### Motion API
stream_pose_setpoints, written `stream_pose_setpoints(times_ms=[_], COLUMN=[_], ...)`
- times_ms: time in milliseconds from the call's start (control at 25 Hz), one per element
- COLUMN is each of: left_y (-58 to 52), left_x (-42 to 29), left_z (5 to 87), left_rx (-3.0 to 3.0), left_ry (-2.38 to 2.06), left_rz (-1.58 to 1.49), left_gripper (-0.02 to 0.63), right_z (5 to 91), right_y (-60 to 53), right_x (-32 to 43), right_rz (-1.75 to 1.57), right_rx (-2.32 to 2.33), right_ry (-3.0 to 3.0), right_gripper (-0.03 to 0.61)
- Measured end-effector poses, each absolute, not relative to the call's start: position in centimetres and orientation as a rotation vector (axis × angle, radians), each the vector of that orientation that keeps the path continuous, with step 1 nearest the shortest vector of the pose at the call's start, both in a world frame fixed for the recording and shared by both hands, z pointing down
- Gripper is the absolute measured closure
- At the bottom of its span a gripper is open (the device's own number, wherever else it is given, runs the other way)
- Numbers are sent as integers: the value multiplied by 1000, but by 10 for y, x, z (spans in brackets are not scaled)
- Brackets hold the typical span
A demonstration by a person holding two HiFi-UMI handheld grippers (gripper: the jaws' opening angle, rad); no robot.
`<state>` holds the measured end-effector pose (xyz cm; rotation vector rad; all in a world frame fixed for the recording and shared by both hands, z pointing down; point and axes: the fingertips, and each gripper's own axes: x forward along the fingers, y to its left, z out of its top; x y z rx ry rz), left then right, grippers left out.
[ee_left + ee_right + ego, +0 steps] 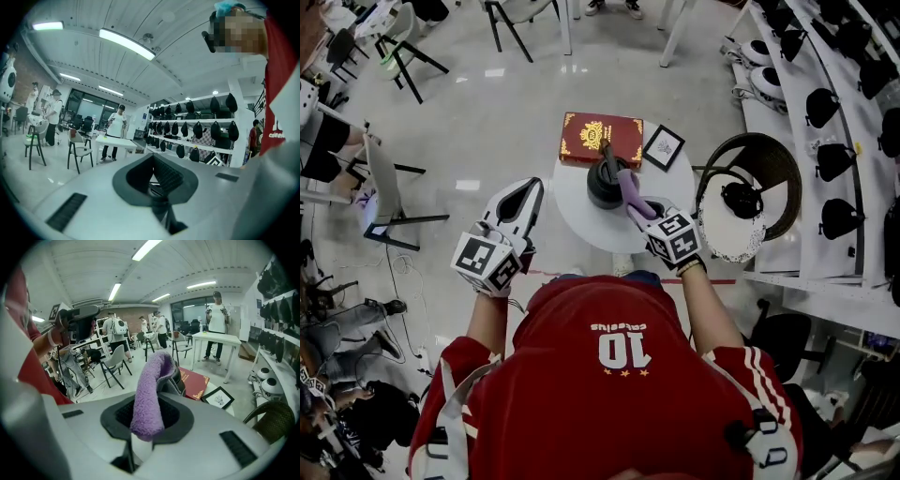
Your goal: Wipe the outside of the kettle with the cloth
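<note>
- Head view: a round white tabletop [581, 220] carries a black kettle [606, 181] near its middle.
- A red book [600, 139] and a small framed picture [663, 147] lie at the tabletop's far edge, behind the kettle. A wicker chair [766, 169] stands to the right.
- The right gripper [641, 212] reaches over the tabletop and holds a purple cloth [631, 192], which lies against the kettle's right side.
- The left gripper [533, 186] is held off the tabletop's left edge, apart from the kettle.
- Left gripper view: the left gripper [153, 176] has its fingers drawn together with nothing between them. It faces out into the room, towards a chair [78, 150], a white table [116, 142] with a person [115, 126] standing behind it, and shelves [197, 147] of dark items.
- Right gripper view: the right gripper [149, 414] has its fingers clamped on the lower end of the cloth [152, 385].
- The cloth rises from the fingers and curls over the top of the kettle [177, 379], which sits just behind it and is mostly hidden.
- The book [194, 382] and the framed picture [217, 398] lie beyond the kettle, and the wicker chair [274, 420] is at lower right.
</note>
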<state>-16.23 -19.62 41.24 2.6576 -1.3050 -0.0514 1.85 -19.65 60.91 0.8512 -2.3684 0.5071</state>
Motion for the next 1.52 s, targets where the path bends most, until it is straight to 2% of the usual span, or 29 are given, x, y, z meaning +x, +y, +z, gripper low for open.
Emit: stream_pose_setpoints(times_ms=[1080,1520], left_y=[-164,-165], left_x=[-266,-270], left_z=[428,423], left_rx=[2612,2598], left_ry=[-1364,-1391], left_rz=[-32,-79], left_gripper=[607,607], right_z=[599,555], right_y=[-196,-215], right_x=[-84,-81], right_rz=[491,392], right_rx=[872,898], right_ry=[-2427,-2492], right_gripper=[514,514])
